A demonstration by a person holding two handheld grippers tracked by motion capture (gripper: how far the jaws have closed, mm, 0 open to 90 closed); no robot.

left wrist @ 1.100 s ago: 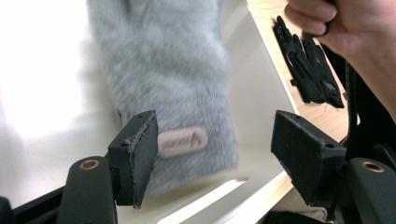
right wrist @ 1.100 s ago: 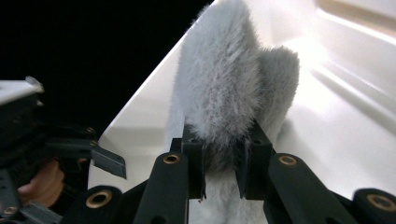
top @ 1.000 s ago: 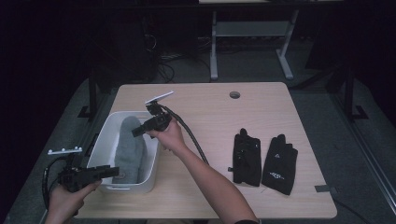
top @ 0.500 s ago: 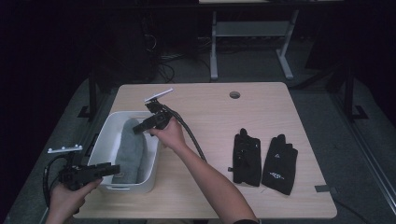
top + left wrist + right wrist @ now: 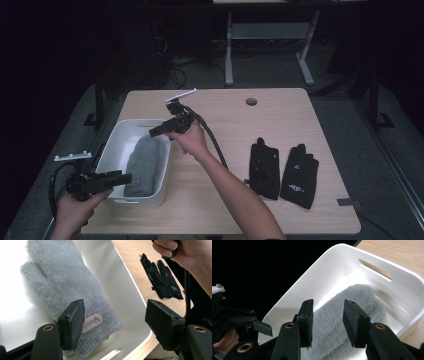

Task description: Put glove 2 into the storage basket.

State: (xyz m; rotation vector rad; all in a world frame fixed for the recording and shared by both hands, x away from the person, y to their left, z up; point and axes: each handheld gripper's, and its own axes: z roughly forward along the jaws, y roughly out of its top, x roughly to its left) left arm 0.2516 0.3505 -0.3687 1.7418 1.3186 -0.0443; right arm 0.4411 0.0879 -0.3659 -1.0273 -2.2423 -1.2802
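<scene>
A grey fluffy mitten lies in the white bin at the table's left. My right gripper hovers over the bin's far right rim, pointing down at the mitten. Its jaws have just been opening, and nothing is between them. My left gripper is held at the bin's near left corner, open. In the left gripper view it hangs above the mitten's cuff without touching it. Two black gloves lie side by side on the table's right.
The bin's wall has a handle slot at its far end. A round cable hole sits near the table's far edge. The right gripper's cable trails along the forearm. Bare wood separates bin and gloves.
The right gripper has lifted a little above the bin and its jaws now stand wider apart, leaving the mitten lying in the bin. The left gripper has stayed put.
</scene>
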